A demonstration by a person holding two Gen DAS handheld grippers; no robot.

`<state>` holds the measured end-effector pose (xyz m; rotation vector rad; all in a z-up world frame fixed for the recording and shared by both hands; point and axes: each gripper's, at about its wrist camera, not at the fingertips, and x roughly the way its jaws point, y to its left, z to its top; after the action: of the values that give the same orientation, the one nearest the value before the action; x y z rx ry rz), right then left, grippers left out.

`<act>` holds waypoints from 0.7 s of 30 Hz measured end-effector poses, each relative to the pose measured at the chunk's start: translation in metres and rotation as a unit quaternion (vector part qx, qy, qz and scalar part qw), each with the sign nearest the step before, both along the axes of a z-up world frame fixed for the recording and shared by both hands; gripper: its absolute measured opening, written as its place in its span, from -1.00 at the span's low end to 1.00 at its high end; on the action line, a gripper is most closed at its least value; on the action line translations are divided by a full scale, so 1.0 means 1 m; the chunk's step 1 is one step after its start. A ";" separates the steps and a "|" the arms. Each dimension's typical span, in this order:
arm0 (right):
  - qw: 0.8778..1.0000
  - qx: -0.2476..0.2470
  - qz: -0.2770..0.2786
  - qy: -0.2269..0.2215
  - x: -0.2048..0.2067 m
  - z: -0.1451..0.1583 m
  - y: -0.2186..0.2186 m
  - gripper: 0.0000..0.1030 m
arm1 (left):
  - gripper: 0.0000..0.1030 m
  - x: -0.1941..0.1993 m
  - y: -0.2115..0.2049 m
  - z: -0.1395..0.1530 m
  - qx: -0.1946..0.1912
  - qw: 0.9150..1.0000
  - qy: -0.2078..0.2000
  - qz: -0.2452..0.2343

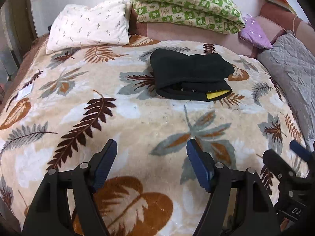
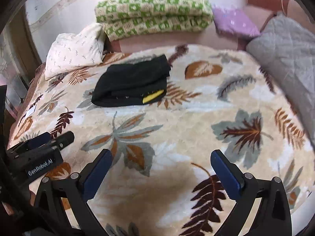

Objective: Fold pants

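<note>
The black pants (image 1: 189, 74) lie folded into a compact bundle on the leaf-patterned blanket (image 1: 137, 118), with a yellow label showing at the near right edge. They also show in the right wrist view (image 2: 132, 84). My left gripper (image 1: 151, 147) is open and empty, held above the blanket well short of the pants. My right gripper (image 2: 160, 157) is open and empty, also well short of the pants. The right gripper shows at the right edge of the left wrist view (image 1: 291, 157). The left gripper shows at the left of the right wrist view (image 2: 45, 143).
A white pillow (image 1: 88, 25), a folded green-checked quilt (image 1: 187, 4) and a purple cushion (image 1: 254, 31) lie at the bed's far end. A grey quilted cover (image 1: 293, 74) lies along the right side. The blanket's left edge drops off beside a wall.
</note>
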<state>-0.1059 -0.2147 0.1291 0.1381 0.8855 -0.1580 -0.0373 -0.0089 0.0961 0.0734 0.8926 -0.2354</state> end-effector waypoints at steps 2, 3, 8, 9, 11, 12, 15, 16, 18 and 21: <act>1.000 -0.023 0.003 -0.008 -0.004 0.004 0.007 0.97 | 0.43 -0.008 -0.002 0.000 0.004 1.000 -0.010 -0.006; 0.999 -0.030 0.006 -0.012 -0.006 0.007 0.009 0.97 | 0.47 -0.010 -0.002 -0.001 0.007 1.000 -0.013 -0.006; 0.999 -0.043 0.015 -0.023 -0.010 0.015 0.015 0.97 | 0.60 -0.019 -0.004 0.004 0.008 0.999 -0.033 -0.011; 0.999 -0.042 0.017 -0.022 -0.010 0.015 0.015 0.97 | 0.60 -0.020 -0.004 0.006 0.010 0.999 -0.038 -0.012; 0.999 -0.042 0.017 -0.023 -0.011 0.015 0.015 0.97 | 0.64 -0.021 -0.005 0.011 0.016 0.999 -0.045 -0.015; 0.999 -0.041 0.017 -0.022 -0.011 0.015 0.014 0.97 | 0.65 -0.020 -0.006 0.013 0.019 0.999 -0.046 -0.015; 0.999 -0.043 0.016 -0.020 -0.011 0.015 0.015 0.97 | 0.65 -0.016 -0.011 0.018 0.045 0.998 -0.039 0.001; 0.999 -0.044 0.015 -0.020 -0.011 0.015 0.014 0.97 | 0.65 -0.014 -0.013 0.018 0.054 0.998 -0.032 0.009; 0.999 -0.043 0.014 -0.021 -0.012 0.015 0.013 0.97 | 0.65 -0.012 -0.016 0.017 0.062 0.998 -0.022 0.008; 0.998 -0.049 0.013 -0.024 -0.013 0.016 0.013 0.97 | 0.65 -0.014 -0.018 0.015 0.057 0.998 -0.015 -0.004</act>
<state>-0.1186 -0.2022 0.1456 0.0392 0.8300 -0.1729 -0.0514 -0.0272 0.1112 0.1864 0.8748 -0.1900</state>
